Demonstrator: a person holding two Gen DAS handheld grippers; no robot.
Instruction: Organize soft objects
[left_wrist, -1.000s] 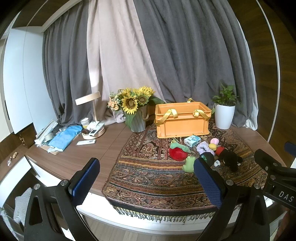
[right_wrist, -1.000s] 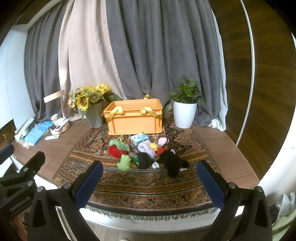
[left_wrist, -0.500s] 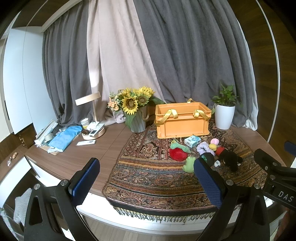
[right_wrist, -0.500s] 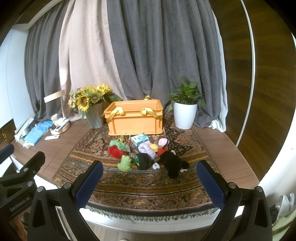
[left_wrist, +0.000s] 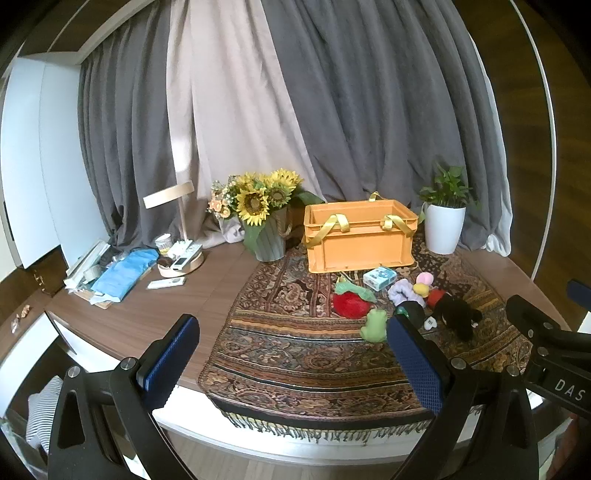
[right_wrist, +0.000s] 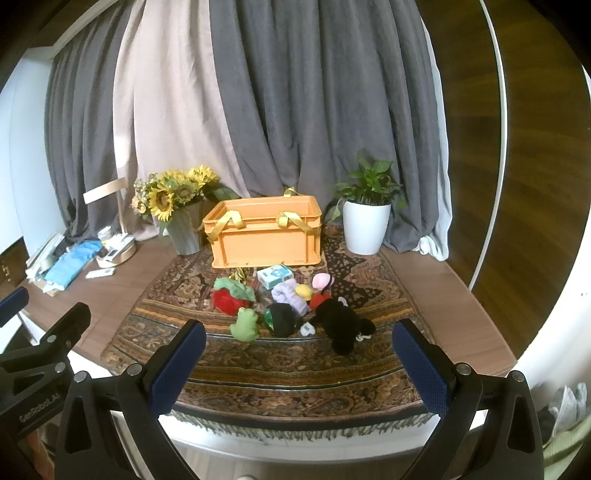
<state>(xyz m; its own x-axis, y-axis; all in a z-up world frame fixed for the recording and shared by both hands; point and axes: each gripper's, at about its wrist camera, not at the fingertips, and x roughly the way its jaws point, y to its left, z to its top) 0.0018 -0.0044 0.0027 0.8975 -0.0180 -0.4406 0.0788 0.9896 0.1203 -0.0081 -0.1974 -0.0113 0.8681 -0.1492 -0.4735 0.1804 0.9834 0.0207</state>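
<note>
Several soft toys lie in a cluster on a patterned rug: a green frog, a red and green plush, a black plush, a dark ball, a lilac plush, and a small blue-white box. An orange crate with yellow straps stands open behind them. My left gripper is open and empty, in front of the table edge. My right gripper is open and empty, also short of the toys. The frog and crate also show in the left wrist view.
A sunflower vase stands left of the crate and a white potted plant right of it. At the table's left are a lamp, a round tray of remotes and a blue cloth. Grey curtains hang behind.
</note>
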